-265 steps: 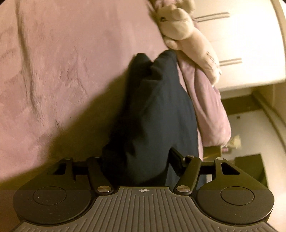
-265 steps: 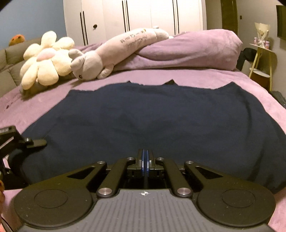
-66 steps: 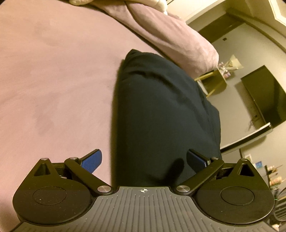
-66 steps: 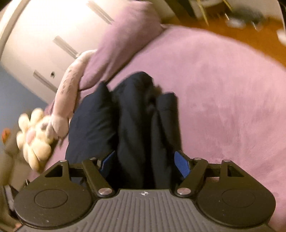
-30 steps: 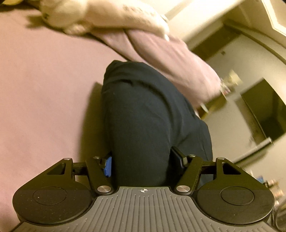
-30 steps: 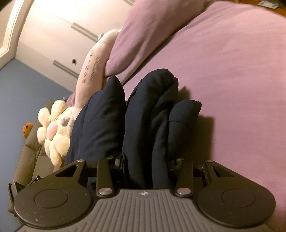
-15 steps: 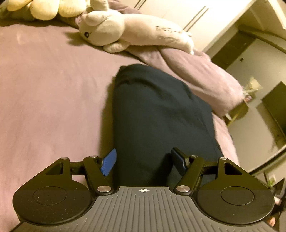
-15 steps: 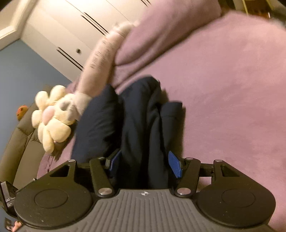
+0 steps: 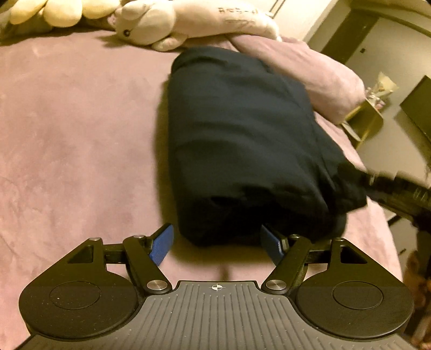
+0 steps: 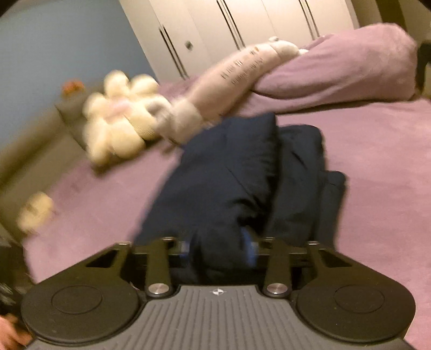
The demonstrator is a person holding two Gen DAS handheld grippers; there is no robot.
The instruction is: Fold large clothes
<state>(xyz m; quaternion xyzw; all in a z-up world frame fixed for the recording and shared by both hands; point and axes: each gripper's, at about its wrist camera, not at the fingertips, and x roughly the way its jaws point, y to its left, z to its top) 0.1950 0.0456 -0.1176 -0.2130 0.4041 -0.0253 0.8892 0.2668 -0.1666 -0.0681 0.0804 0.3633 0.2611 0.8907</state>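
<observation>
A home bedroom: a bed under a plush mauve bedspread (image 9: pixel 80 129) with a bunched mauve duvet (image 10: pixel 344 78), a long pale plush rabbit (image 9: pixel 194 24) and a cream flower-shaped cushion (image 10: pixel 121 121) at its head, and white built-in wardrobe doors with slim handles (image 10: pixel 242 29) behind.

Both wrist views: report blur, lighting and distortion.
Left wrist: warm dim light, dark garment mildly soft, blurred streak at right edge, fisheye bending the wardrobe lines. Right wrist: heavy motion blur on the plush toys, garment softer, colours cooler and purpler.
</observation>
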